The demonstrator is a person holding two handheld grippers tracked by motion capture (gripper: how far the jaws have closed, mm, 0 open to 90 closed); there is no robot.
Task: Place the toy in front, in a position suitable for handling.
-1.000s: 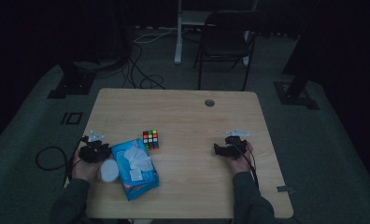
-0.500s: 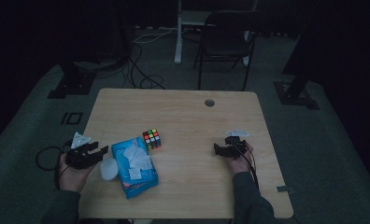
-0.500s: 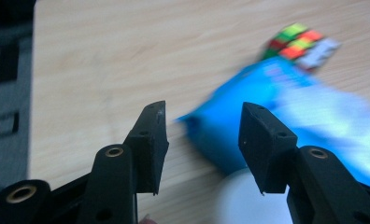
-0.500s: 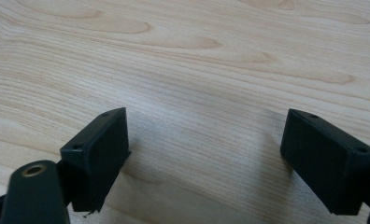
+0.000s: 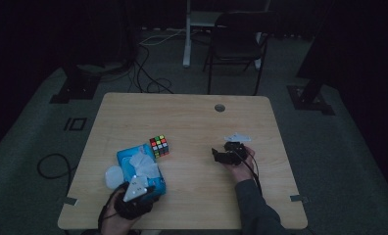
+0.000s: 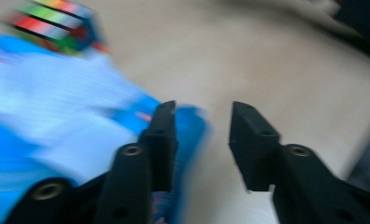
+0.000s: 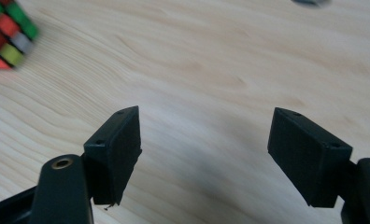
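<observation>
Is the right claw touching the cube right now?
Apart. In the right gripper view the right claw stands open over bare table, with the cube far off at the top left.

The person's left hand [image 5: 118,213] sits at the near left edge of the counter [image 5: 192,117], holding the left gripper [image 5: 135,191] with its grey three-cornered plate on top and its jaws pointing away toward the far side. Those jaws have just been closing and stand apart with a gap between them. The right hand [image 5: 241,164], sleeve trailing to the near edge, holds the right gripper [image 5: 219,155] pointing left; its jaws have just been closing too, standing apart over bare wood.
</observation>
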